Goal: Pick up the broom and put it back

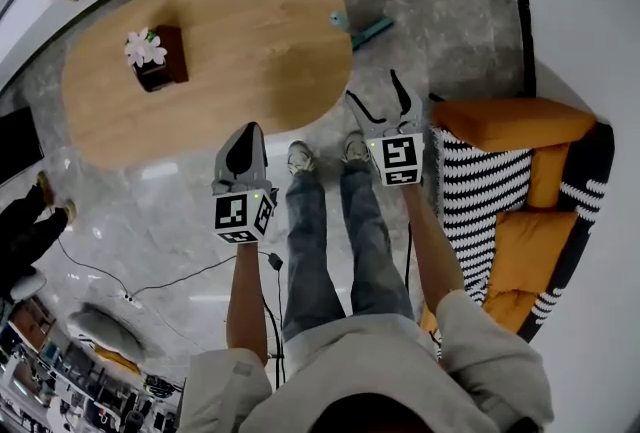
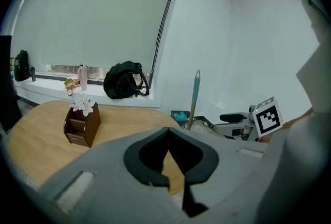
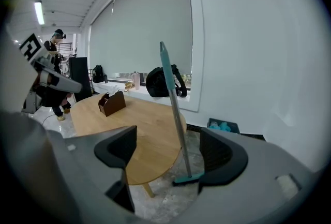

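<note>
Right gripper view had the right gripper (image 3: 168,153) with its jaws spread wide and nothing in them; the broom (image 3: 176,114) stood framed in the gap but well apart from it, upright, handle leaning on the rim of the table (image 3: 139,124), head down on the floor; the left gripper (image 2: 166,151) was pinched tight together and empty, held beside the person's legs in the head view; so the grab looked not yet made, by my reading; to do it well, the open jaws wanted to come in square across the handle, somewhere around its middle, one finger either side, squeezing only once the shaft sat deep between the pads; a bite near the top would likely let the head swing; a nudge before closing could slide the handle along the rim and topple it; then lift straight up, clear of the table.
</note>
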`<state>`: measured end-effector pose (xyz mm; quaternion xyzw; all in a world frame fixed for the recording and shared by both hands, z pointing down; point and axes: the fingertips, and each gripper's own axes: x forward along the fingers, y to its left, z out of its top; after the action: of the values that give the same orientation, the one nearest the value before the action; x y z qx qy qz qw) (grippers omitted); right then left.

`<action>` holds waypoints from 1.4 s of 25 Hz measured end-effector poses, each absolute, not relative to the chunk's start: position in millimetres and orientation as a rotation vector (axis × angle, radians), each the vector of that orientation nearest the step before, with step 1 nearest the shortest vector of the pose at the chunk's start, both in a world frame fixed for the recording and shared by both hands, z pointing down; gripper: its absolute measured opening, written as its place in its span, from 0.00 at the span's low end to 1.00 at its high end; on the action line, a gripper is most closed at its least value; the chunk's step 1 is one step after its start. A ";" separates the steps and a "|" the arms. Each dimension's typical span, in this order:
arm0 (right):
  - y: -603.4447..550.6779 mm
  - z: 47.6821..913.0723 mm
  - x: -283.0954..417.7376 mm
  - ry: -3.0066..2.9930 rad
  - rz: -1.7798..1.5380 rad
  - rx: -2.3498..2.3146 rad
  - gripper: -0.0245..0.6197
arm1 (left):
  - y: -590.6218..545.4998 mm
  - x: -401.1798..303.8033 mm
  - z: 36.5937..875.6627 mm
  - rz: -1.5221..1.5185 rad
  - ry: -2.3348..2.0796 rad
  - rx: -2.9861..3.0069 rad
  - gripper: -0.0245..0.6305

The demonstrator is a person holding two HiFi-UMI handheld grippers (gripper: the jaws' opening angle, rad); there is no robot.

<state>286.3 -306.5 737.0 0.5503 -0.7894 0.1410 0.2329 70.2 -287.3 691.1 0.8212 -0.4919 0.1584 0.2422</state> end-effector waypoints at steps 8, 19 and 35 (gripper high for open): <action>-359.7 758.1 279.3 -2.157 0.396 1.509 0.58 | -284.5 63.8 696.4 0.444 -1.351 2.224 0.04; -412.2 783.4 270.5 -2.122 0.363 1.477 0.44 | -281.1 52.0 703.9 0.456 -1.354 2.197 0.04; -407.8 781.2 296.7 -2.031 0.294 1.518 0.18 | -281.8 50.4 699.8 0.453 -1.363 2.203 0.04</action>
<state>296.7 -407.8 781.2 0.5691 -0.7613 0.1102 0.2905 50.4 -281.8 699.8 0.8105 -0.5013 0.1665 0.2531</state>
